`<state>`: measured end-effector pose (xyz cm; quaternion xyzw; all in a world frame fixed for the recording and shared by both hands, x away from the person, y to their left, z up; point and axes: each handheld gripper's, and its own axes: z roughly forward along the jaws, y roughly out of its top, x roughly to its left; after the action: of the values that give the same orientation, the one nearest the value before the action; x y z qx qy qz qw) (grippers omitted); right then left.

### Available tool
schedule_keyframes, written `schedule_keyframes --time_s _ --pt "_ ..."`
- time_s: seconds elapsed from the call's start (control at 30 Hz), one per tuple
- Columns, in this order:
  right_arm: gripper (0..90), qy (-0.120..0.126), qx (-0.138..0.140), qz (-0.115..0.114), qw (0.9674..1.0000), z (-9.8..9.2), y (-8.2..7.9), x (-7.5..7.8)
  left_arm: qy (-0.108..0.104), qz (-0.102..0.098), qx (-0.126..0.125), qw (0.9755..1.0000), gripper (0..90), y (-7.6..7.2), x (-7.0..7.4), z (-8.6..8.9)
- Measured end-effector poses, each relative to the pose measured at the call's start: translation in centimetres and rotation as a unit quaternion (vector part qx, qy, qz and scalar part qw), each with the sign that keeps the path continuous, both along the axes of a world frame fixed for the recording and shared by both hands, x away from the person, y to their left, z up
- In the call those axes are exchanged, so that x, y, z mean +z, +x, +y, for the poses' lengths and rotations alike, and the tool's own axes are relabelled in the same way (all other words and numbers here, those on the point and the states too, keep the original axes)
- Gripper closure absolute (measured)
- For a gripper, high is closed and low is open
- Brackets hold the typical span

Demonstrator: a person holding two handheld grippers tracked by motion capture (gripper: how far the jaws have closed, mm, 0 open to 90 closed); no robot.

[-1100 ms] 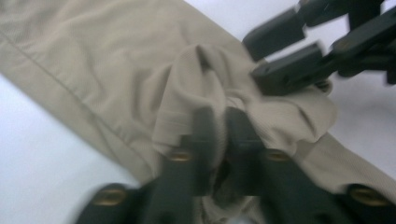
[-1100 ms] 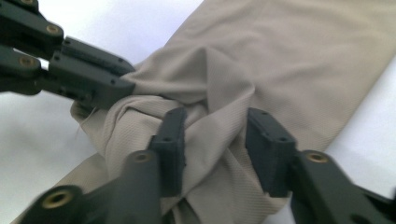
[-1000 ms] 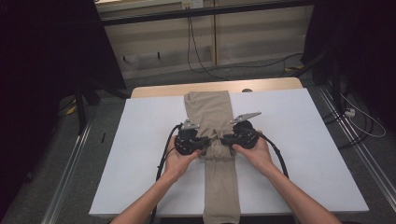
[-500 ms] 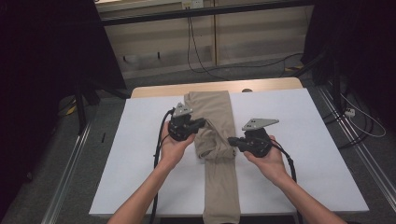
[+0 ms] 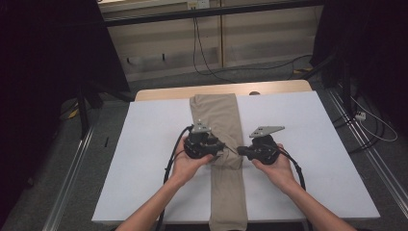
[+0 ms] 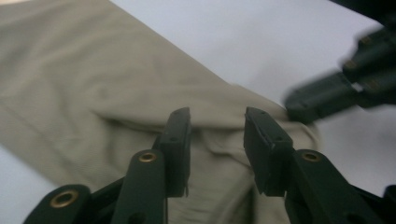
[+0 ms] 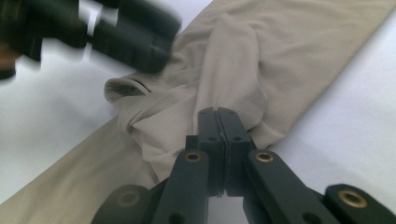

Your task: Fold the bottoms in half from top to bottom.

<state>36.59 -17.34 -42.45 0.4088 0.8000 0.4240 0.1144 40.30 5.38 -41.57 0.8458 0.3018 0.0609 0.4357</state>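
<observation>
Khaki trousers (image 5: pixel 216 115), folded into a long strip, lie down the middle of the white table cover (image 5: pixel 144 159) and are bunched at mid-length. My left gripper (image 5: pixel 222 147) hovers over that bunch. Its jaws have just been opening, and in the left gripper view the gripper (image 6: pixel 217 119) stands open above the trousers (image 6: pixel 93 93) without pressing on them. My right gripper (image 5: pixel 239 150) meets the strip's right edge. In the right gripper view this gripper (image 7: pixel 218 114) is shut on a raised fold of the trousers (image 7: pixel 280 46). The left gripper (image 7: pixel 135 32) looms blurred across from it.
The trousers' lower end hangs over the table's near edge. A wooden table edge (image 5: pixel 269 87) shows beyond the cover. Metal rails (image 5: pixel 358 149) run along both sides of the table, and cables (image 5: pixel 375 130) lie on the floor at the right.
The left gripper came back from the strip's far left edge toward the bunched middle. The right gripper slid left to the trousers' right edge.
</observation>
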Motion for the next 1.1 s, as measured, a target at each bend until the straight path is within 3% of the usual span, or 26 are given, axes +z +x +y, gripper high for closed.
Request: schedule_keyframes --time_s 0.07,0.13,0.23,0.3,0.43,0.57,0.73,0.83,0.9,1.0,1.03,1.1 --pt "89.4 0.0 -0.001 0.001 1.0 0.0 0.0 0.0 0.022 0.002 -0.009 0.9997 52.5 -0.2 -0.7 -0.7" --pt "89.4 0.001 0.0 0.001 1.0 0.0 -0.1 0.0 0.02 0.011 -0.018 0.9996 53.0 -0.1 -1.2 -1.0" --pt "89.5 0.001 0.006 0.001 1.0 0.0 -0.3 0.1 0.014 0.017 -0.03 0.9993 84.1 -0.3 -1.0 -0.8" --pt "89.6 0.006 0.008 0.003 0.9999 0.0 -0.4 0.1 0.01 0.014 -0.025 0.9995 88.6 -0.7 -0.6 -0.5" --pt "89.6 0.008 0.016 -0.002 0.9998 0.1 -1.2 0.5 0.003 0.008 -0.023 0.9997 89.1 -2.0 0.1 0.5" --pt "89.5 0.008 0.031 -0.003 0.9995 0.4 -2.5 0.7 0.006 0.005 -0.035 0.9994 89.2 -4.2 0.2 1.6" --pt "89.3 -0.01 0.063 0.014 0.9978 0.9 -4.8 -0.2 0.026 0.009 -0.051 0.9983 89.2 -6.5 -0.6 2.6" --pt "88.8 -0.02 0.078 0.028 0.9964 1.2 -5.8 -0.6 0.044 0.016 -0.053 0.9975 89.3 -7.2 -1.2 3.1" --pt "84.8 -0.03 0.089 0.037 0.9949 1.3 -6.5 -0.9 0.046 0.024 -0.056 0.9971 89.2 -7.6 -1.6 3.5" --pt "77.8 -0.028 0.086 0.037 0.9953 0.9 -6.8 -0.7 0.054 0.043 -0.054 0.9961 87.3 -8.2 -2.3 4.0" --pt "73.8 -0.026 0.078 0.028 0.9963 0.8 -6.6 -0.3 0.053 0.044 -0.056 0.9961 81.7 -8.3 -2.3 4.1" --pt "69.1 -0.026 0.056 0.004 0.9981 0.5 -5.5 0.4 0.049 0.033 -0.055 0.9967 79.2 -8.1 -1.9 4.2"
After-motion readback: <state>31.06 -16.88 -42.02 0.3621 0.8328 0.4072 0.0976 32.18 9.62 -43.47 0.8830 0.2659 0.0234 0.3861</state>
